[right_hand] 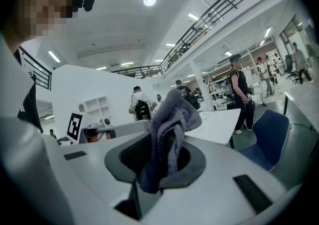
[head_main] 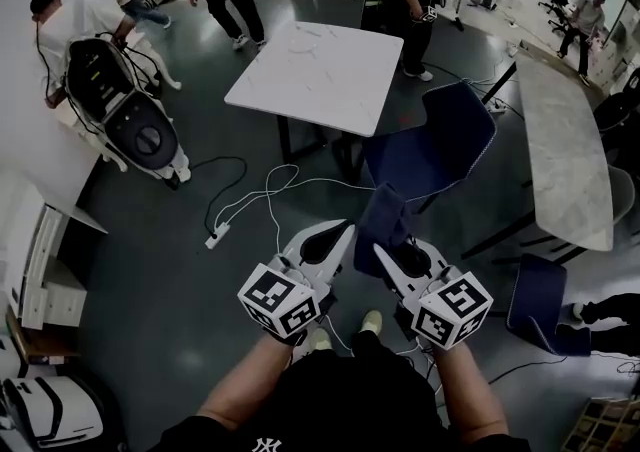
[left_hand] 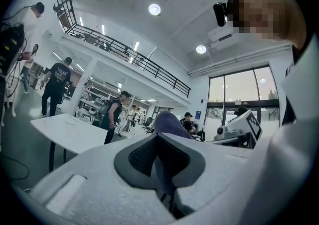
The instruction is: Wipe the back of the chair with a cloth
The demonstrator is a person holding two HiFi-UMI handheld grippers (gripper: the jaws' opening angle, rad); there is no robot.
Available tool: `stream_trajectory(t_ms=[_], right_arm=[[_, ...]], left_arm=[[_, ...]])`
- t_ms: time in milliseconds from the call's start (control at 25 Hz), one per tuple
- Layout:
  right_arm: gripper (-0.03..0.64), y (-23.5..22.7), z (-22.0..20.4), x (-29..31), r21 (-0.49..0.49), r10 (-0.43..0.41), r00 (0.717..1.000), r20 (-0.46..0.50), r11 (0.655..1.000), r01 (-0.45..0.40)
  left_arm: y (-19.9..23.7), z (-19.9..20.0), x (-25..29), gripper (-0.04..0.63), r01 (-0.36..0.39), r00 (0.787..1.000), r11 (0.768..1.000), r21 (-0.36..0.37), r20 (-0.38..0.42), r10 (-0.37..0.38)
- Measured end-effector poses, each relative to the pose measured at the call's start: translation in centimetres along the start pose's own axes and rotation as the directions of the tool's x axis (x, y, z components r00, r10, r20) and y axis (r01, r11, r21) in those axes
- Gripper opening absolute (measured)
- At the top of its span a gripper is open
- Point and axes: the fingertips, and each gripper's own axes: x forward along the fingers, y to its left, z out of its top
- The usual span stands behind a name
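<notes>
The right claw [right_hand: 160, 162] is clamped on the cloth [right_hand: 172, 119], which bunches up above its jaws. The left claw [left_hand: 167, 169] is almost closed, with blue showing in the slit; whether it pinches anything I cannot tell. The chair [head_main: 430, 145] stands on the floor off the bench's [head_main: 320, 65] near right corner, ahead of both claws.

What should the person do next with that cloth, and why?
Probably carry the right tool forward until the cloth meets the back of the blue chair. The cloth is already clamped in that tool, bunched above its jaws. The chair stands ahead and apart from it, so no wiping can begin until the gap is closed.
</notes>
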Motion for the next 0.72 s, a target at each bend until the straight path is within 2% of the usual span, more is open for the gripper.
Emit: stream_trajectory(t_ms=[440,720], right_arm=[[0.077,-1.5,0.0,1.1,0.017,0.069,0.997,-0.022,0.998,-0.068],[0.077,-4.5,0.8,0.6,0.016,0.092,0.996,0.002,0.996,-0.092]], left_arm=[[1.5,-0.3,1.1,0.008,-0.104,0.995,0.995,0.014,-0.014,0.104],[1.6,-0.7,4.1,0.008,-0.129,0.991,0.991,0.028,-0.017,0.129]])
